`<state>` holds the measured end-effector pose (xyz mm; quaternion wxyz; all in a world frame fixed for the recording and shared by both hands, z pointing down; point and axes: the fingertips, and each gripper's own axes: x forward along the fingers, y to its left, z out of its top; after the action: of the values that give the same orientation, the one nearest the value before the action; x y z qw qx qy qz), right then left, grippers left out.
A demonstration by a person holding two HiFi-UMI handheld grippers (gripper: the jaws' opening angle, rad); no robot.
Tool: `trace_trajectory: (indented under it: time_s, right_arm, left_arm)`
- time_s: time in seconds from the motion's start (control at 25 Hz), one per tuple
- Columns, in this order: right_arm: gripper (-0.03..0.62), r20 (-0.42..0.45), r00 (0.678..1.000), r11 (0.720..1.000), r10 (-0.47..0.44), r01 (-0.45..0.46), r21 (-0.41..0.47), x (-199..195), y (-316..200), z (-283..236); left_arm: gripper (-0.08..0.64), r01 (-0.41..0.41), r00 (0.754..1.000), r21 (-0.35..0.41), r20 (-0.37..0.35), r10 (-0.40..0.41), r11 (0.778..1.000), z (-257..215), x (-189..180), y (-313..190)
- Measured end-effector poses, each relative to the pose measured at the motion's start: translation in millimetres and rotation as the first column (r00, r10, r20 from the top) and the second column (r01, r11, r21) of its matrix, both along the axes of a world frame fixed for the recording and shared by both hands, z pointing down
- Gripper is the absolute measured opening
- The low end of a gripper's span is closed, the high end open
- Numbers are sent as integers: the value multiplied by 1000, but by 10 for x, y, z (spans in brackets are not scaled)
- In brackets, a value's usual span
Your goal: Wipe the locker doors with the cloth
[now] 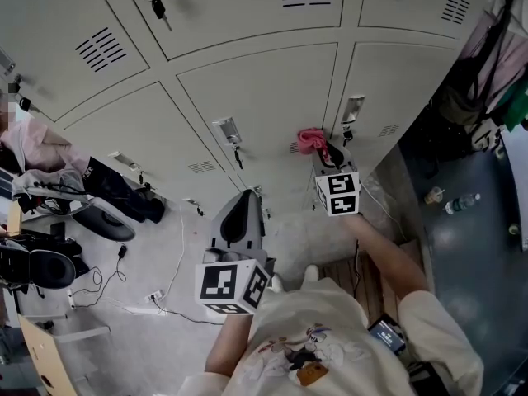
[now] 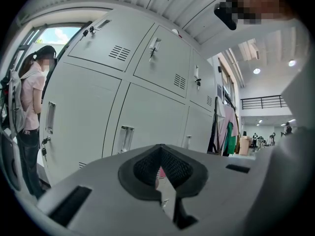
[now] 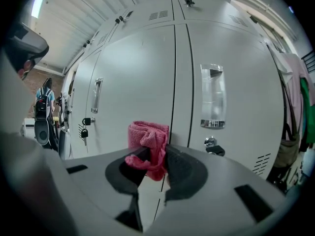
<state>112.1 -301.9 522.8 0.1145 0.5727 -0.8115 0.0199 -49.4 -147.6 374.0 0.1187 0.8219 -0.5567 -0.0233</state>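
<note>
Pink cloth in fingers of right gripper — near locker door

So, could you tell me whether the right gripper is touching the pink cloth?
Touching: the right gripper view shows the right gripper with its jaws clamped on the pink cloth.

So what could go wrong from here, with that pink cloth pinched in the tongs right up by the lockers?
1. The right tongs pinch only a bunched fold of the pink cloth. Rubbing it on the locker door might tug it loose.
2. The lock knob and the hanging key stick out from the doors, so the cloth could snag on them.
</note>
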Motion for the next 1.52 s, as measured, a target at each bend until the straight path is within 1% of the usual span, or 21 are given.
trace_trajectory:
  time_s: [0.24, 0.36, 0.48, 0.68, 0.84, 1.0, 1.08, 1.2, 1.36, 1.52]
  right_arm:
    - [91, 10, 999, 999, 40, -40, -9, 128, 13, 27]
    - [91, -3, 1000, 1000, 11, -11, -11, 36, 116, 83]
    - [87, -23, 997, 997, -78, 78, -23, -226, 284, 174]
    - [87, -40, 979, 979, -200, 199, -32, -759, 475, 296]
    - [88, -28, 966, 966, -255, 254, -41, -1144, 464, 355]
    - [89, -9, 957, 956, -288, 288, -50, -1476, 417, 391]
    - [88, 0, 956, 955, -292, 292, -54, -1608, 373, 406]
    - [89, 17, 961, 959, -274, 275, -62, -1723, 267, 433]
    - [89, 29, 971, 968, -239, 240, -70, -1694, 152, 428]
    - [89, 17, 976, 974, -216, 216, -69, -1561, 137, 433]
  left_arm:
    - [5, -9, 1000, -4, -2, 9, 1000, 15, 21, -4]
    - [5, -13, 1000, -10, -6, 13, 1000, 43, 35, 6]
    - [5, -16, 1000, -20, -6, 16, 1000, 79, 28, 20]
    - [5, 4, 1000, -32, -4, -4, 999, 133, -48, 66]
    - [5, 40, 999, -38, 28, -39, 998, 225, -201, 143]
    - [6, 63, 995, -13, 80, -62, 998, 375, -343, 227]
    - [5, 72, 993, -17, 95, -70, 997, 475, -397, 253]
    - [5, 89, 992, -34, 92, -86, 995, 583, -481, 278]
    - [5, 101, 992, -26, 81, -99, 994, 573, -578, 289]
    - [5, 93, 995, -30, 38, -92, 995, 559, -592, 280]
